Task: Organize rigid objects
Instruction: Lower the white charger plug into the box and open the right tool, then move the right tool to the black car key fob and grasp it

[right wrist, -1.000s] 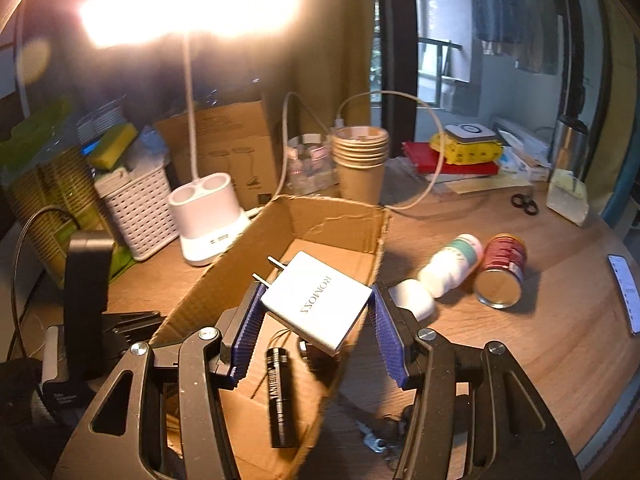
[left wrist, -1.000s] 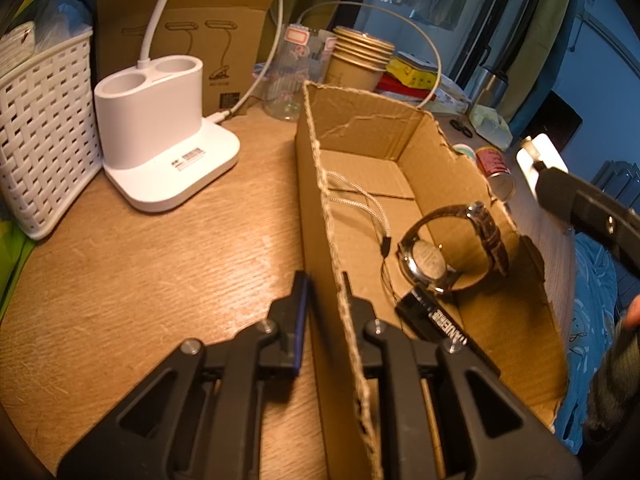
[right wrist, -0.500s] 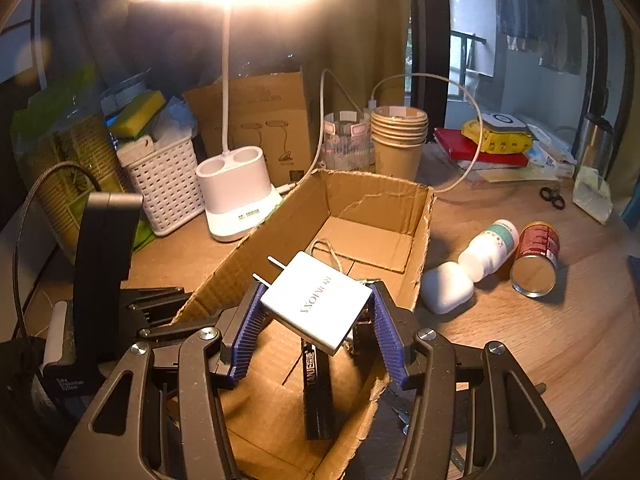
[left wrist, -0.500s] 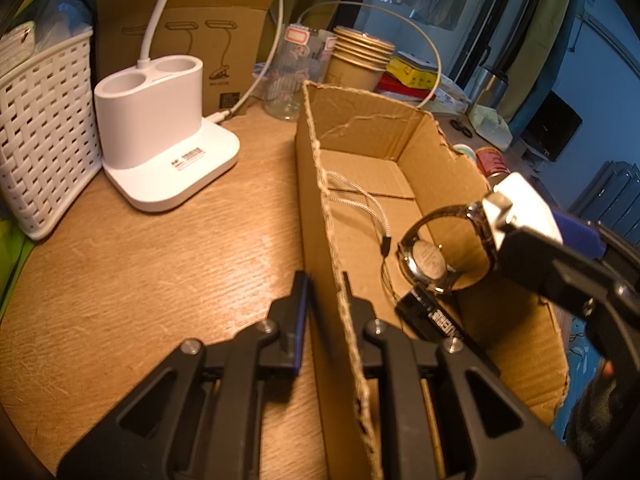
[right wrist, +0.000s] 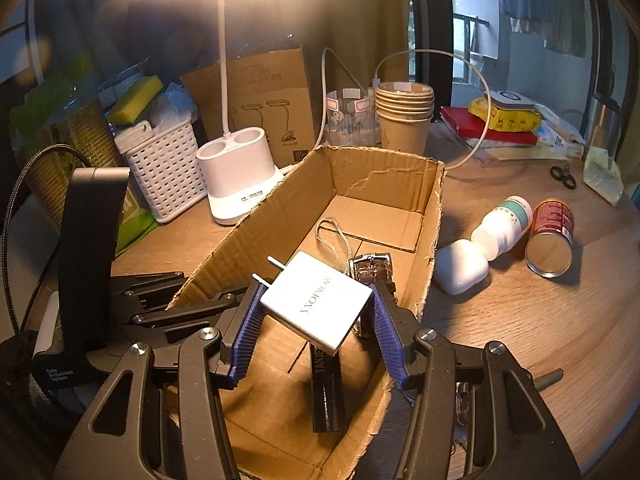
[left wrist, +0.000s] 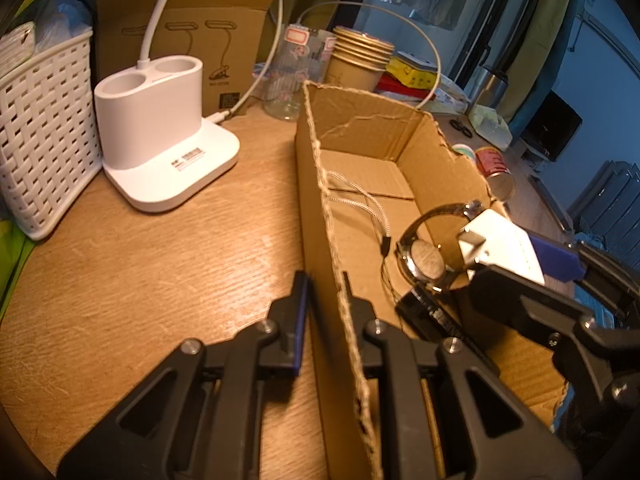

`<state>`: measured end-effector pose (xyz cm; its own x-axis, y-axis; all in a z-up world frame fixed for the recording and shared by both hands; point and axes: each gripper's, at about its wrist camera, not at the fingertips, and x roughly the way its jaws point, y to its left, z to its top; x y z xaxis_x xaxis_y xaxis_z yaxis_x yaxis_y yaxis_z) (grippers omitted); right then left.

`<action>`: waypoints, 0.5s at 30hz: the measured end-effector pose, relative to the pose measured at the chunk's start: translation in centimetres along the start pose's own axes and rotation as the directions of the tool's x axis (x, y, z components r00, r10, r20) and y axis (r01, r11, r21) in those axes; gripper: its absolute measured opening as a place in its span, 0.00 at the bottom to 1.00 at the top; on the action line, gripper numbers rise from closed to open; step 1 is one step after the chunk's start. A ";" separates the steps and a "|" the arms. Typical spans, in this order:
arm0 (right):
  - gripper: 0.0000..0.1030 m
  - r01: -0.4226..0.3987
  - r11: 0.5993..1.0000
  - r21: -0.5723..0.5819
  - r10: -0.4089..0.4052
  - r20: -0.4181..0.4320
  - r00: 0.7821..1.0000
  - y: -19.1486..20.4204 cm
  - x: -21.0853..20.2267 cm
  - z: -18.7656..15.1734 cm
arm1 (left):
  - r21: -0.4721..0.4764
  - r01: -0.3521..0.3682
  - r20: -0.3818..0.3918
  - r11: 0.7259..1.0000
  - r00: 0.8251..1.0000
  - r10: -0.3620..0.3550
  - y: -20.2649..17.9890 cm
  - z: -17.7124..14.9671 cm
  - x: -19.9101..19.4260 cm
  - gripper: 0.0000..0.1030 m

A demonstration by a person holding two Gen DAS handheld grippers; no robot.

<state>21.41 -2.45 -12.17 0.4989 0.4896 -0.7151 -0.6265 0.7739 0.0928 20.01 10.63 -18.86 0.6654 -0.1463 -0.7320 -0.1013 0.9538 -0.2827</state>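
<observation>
An open cardboard box (right wrist: 340, 184) lies on the wooden desk. My left gripper (left wrist: 324, 280) is shut on the box's left wall (left wrist: 320, 208). My right gripper (right wrist: 316, 308) is shut on a white wall charger (right wrist: 316, 306) and holds it above the near end of the box; the charger also shows in the left wrist view (left wrist: 500, 248). Inside the box lie a wristwatch (left wrist: 428, 256), a black tube (right wrist: 326, 392) and a thin white cord (left wrist: 360, 200).
On the desk right of the box lie a white case (right wrist: 460, 272), a white bottle (right wrist: 504, 226) and a red can (right wrist: 550, 236). A white lamp base (left wrist: 160, 140), a white basket (left wrist: 44, 128), stacked paper cups (right wrist: 404, 116) and a glass (right wrist: 350, 116) stand behind.
My right gripper has carried the charger forward and down, from outside the box to above its near end. My left gripper has kept its hold on the box wall.
</observation>
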 end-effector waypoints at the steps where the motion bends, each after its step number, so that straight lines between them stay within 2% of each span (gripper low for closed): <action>1: 0.54 -0.001 1.000 0.001 0.001 -0.002 1.000 -0.1 0.0 0.0 | 0.000 0.000 0.000 1.000 1.000 0.000 0.0 0.0 0.0 0.13; 7: 0.57 0.004 1.000 -0.009 -0.004 -0.008 1.000 0.1 -0.1 0.0 | 0.000 0.000 0.000 1.000 1.000 0.000 0.0 0.0 0.0 0.13; 9: 0.64 0.008 1.000 -0.017 -0.008 -0.003 1.000 0.2 -0.3 0.0 | -0.001 0.000 0.000 1.000 1.000 0.000 0.0 0.0 0.0 0.13; 15: 0.64 0.022 1.000 -0.009 -0.022 0.014 1.000 -0.2 -0.8 0.0 | 0.002 0.000 0.001 1.000 1.000 0.000 0.0 0.0 0.0 0.13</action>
<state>21.12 -3.01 -11.61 0.5205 0.4781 -0.7074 -0.6207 0.7808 0.0710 20.01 10.65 -18.85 0.6659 -0.1457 -0.7316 -0.1001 0.9544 -0.2812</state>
